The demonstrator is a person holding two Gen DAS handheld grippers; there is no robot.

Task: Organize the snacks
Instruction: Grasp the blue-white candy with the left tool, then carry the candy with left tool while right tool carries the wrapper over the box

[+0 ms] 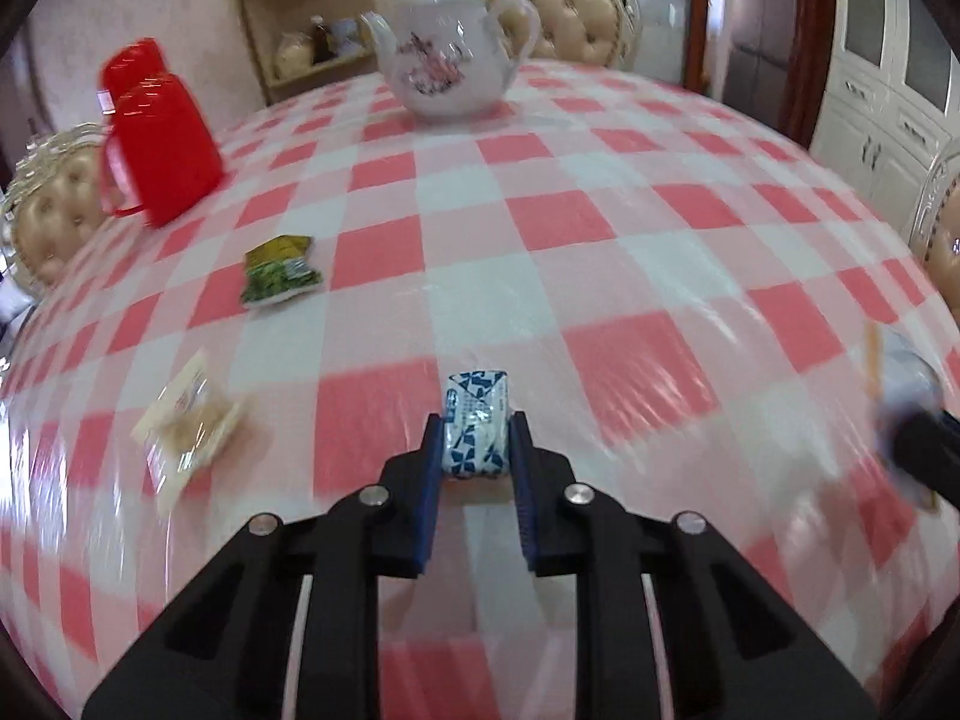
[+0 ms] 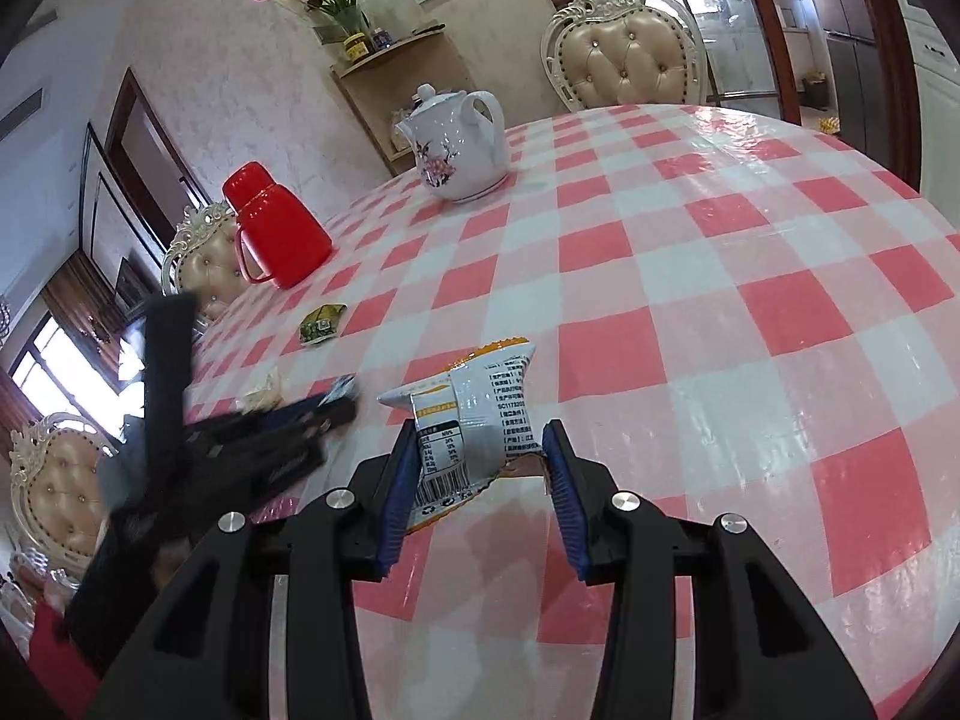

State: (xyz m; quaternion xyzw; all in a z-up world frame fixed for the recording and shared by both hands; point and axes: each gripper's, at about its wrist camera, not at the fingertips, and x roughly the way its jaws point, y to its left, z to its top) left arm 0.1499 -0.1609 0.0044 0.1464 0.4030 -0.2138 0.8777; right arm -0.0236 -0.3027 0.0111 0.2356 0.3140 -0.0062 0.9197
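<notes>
The left gripper (image 1: 475,441) has its jaws clamped on a small blue-and-white wrapped candy (image 1: 476,420) at lower centre of the left wrist view, low over the checked table (image 1: 600,240). The right gripper (image 2: 480,468) holds a silver-and-orange snack packet (image 2: 474,414) pinched between its jaws at centre frame. A green packet (image 1: 279,270) and a clear-wrapped biscuit (image 1: 189,420) lie at left on the table, apart from each other. A red flask (image 1: 156,138) and white teapot (image 1: 447,54) stand at upper frame.
</notes>
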